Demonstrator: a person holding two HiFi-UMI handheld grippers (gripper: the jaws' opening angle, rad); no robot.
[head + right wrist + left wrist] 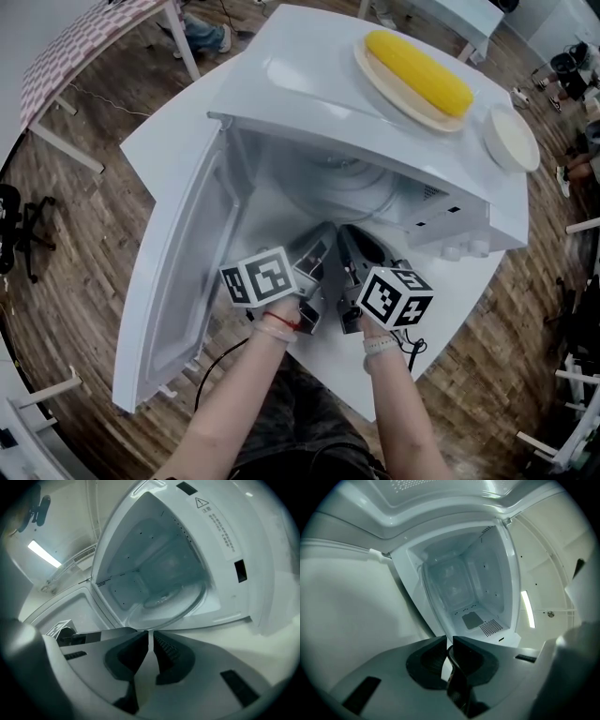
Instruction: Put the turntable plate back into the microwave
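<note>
Forearms (pixel 234 403) bottom centre, grippers side by side at microwave (pixel 281 66) mouth. Turntable plate (pixel 183 604) inside cavity, mid-frame. Door (pixel 178 272) swung wide at left. Left gripper (pixel 451 644): jaws together, empty, aimed into cavity. Right gripper (pixel 150 637): jaws slit apart, nothing held, tips near plate rim. Corn (pixel 419 71) on dish (pixel 375 82) atop microwave, bowl (pixel 511 138) beside.

The microwave (pixel 300 84) stood on the desk (pixel 155 150), its door (pixel 178 281) swung left. The turntable plate (pixel 173 603) lay inside, corn (pixel 419 72) on top.
</note>
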